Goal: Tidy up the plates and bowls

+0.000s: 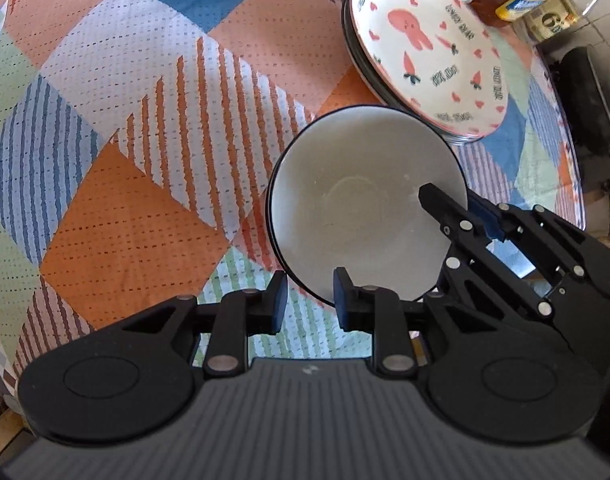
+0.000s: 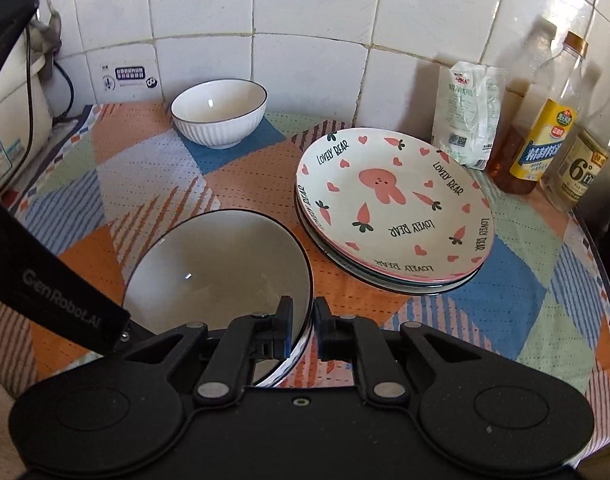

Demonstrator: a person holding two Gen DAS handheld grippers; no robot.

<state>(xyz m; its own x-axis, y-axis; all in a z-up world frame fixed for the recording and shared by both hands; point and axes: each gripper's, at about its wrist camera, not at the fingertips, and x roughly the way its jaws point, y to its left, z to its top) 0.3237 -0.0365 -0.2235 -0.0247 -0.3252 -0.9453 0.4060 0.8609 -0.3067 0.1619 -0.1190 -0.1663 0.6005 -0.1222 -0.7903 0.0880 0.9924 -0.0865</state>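
Nearest you, your right gripper (image 2: pixel 303 326) has its two fingers closed onto the rim of the near bowl (image 2: pixel 213 268), one finger inside the wall and one outside. From the left wrist camera the same gripper (image 1: pixel 461 210) reaches in from the right, its inner finger lying against the bowl's (image 1: pixel 365 208) inside wall. The bowl is white with a thin dark rim and sits tilted over the patchwork tablecloth (image 2: pixel 153 184); whether its base touches the cloth is hard to judge from either view.

Your left gripper (image 1: pixel 310 300) holds nothing: its fingers stand apart with cloth showing between them, and the right-hand finger overlaps the bowl's near edge in that view, though contact is unclear.

Just beyond the bowl, to its right, lies the stack of plates (image 2: pixel 393 208), the top one printed with a pink rabbit, carrots and hearts, with darker-rimmed plates under it.

Farther back, near the tiled wall (image 2: pixel 305 52), a second white ribbed bowl (image 2: pixel 219 114) stands upright, well apart from the stack. A white packet (image 2: pixel 467 114) and bottles (image 2: pixel 545 136) stand at the far right corner.
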